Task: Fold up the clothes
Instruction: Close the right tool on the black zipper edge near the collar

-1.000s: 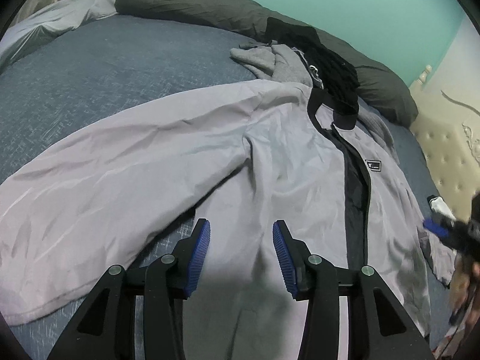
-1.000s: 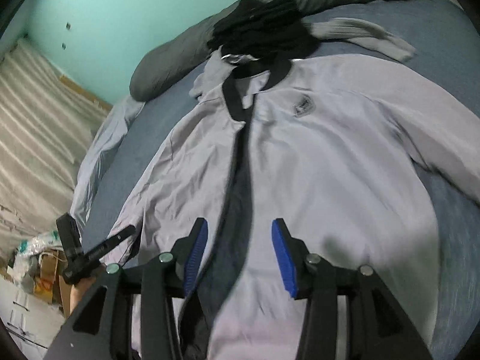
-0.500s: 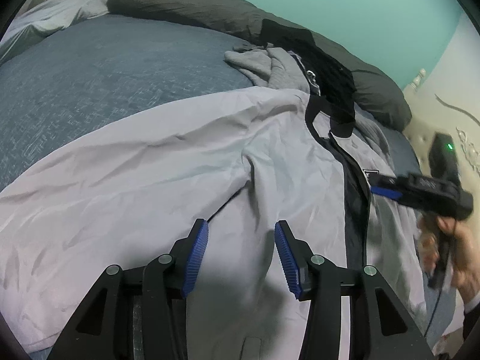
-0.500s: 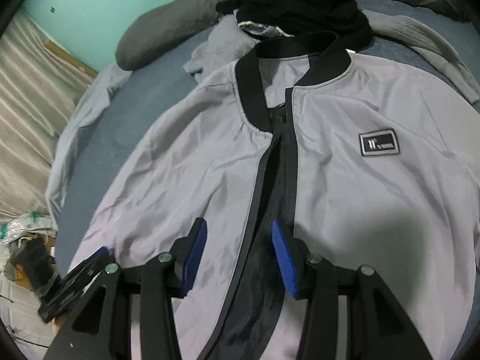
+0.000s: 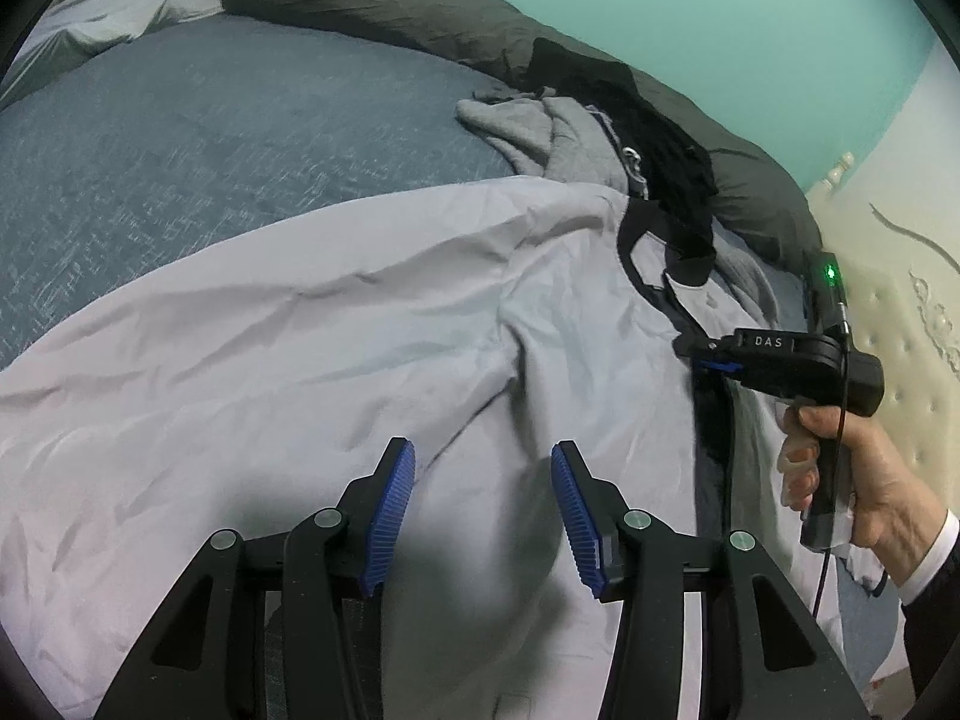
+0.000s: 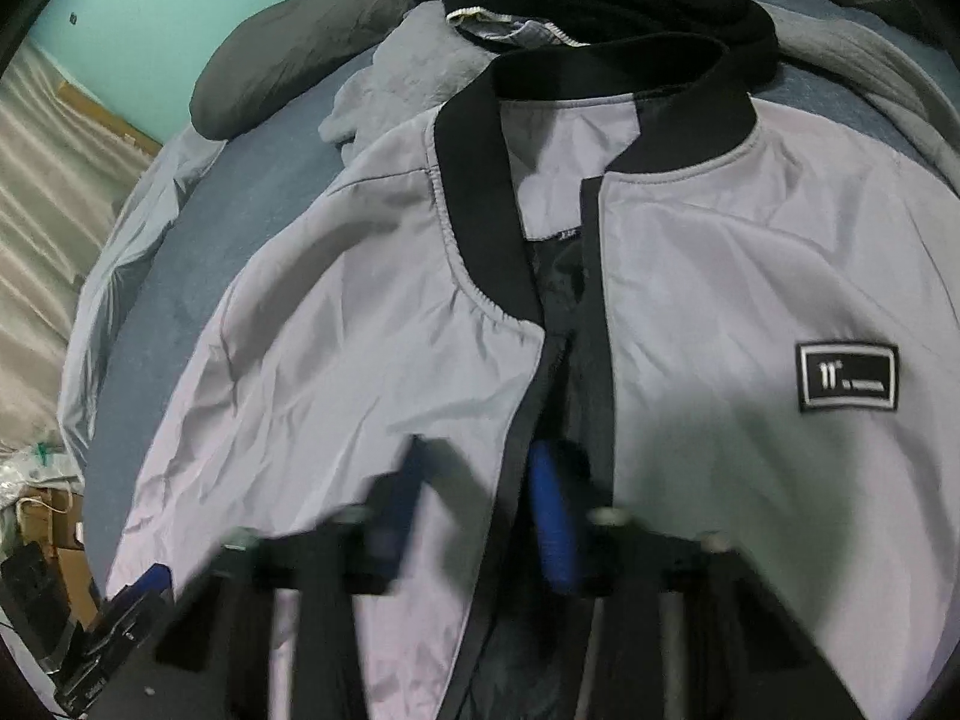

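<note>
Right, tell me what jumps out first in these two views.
A pale grey jacket with a black collar lies spread open across the blue bed, a logo patch on its chest. The right gripper is closing over the jacket's open front edge, while the left gripper hovers open above the body by one sleeve.

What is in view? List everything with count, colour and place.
jacket: one, light grey, black collar, spread flat, front up
grey garment: one, grey, beyond the collar
black garment: one, black, atop grey garment
pillow: one, dark grey, along wall
bed cover: one, blue, under everything
left gripper: one, black, blue pads, open over jacket
right gripper: one, black, blue pads, closing around jacket's zip edge
right hand: one, on right gripper's handle
</note>
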A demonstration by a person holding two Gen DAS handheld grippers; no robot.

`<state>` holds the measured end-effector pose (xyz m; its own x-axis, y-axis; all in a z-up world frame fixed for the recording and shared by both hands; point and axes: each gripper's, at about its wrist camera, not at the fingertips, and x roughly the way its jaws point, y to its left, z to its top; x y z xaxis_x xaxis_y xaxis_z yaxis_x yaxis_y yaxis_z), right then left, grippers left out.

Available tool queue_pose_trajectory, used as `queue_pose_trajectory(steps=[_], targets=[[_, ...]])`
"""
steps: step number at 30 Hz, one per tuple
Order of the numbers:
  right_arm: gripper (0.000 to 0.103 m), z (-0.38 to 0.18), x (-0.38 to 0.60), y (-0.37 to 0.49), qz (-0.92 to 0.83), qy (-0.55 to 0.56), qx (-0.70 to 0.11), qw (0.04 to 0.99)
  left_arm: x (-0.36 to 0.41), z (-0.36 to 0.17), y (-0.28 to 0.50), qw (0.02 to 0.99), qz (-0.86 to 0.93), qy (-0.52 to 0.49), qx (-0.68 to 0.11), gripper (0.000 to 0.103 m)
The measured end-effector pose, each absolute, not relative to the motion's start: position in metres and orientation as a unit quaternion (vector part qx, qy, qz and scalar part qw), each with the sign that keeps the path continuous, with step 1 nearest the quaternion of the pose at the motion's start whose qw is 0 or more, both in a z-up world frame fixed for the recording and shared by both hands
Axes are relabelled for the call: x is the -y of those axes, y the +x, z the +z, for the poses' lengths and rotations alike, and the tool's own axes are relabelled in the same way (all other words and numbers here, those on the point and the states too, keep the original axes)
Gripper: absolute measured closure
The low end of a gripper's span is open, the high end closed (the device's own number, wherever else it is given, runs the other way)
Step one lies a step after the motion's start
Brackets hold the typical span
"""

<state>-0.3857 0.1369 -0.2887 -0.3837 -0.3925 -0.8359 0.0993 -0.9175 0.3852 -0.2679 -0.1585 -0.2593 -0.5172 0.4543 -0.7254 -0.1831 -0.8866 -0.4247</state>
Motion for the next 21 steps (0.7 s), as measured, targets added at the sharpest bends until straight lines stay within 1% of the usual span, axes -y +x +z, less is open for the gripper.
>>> queue_pose_trajectory(steps=[3,5,15,21], targets=[[0.097,-0.285,-0.133,-0.391,-0.828,0.526,0.119,0.152,0.158,-0.261,-0.267,0.19,0.856,-0.455,0.153,0.051],[0.099,-0.283,-0.13,-0.396,-0.833,0.522,0.104,0.15,0.157,-0.261,-0.266,0.191,0.856,-0.455,0.15,0.051],[0.1,-0.275,-0.121,-0.424,-0.849,0.511,0.058,0.119,0.157,-0.267,-0.266,0.194,0.854,-0.458,0.153,0.051],[0.1,-0.246,-0.129,-0.435,-0.872,0.475,0.053,0.103,0.158,-0.267,-0.266,0.195,0.853,-0.459,0.154,0.051]])
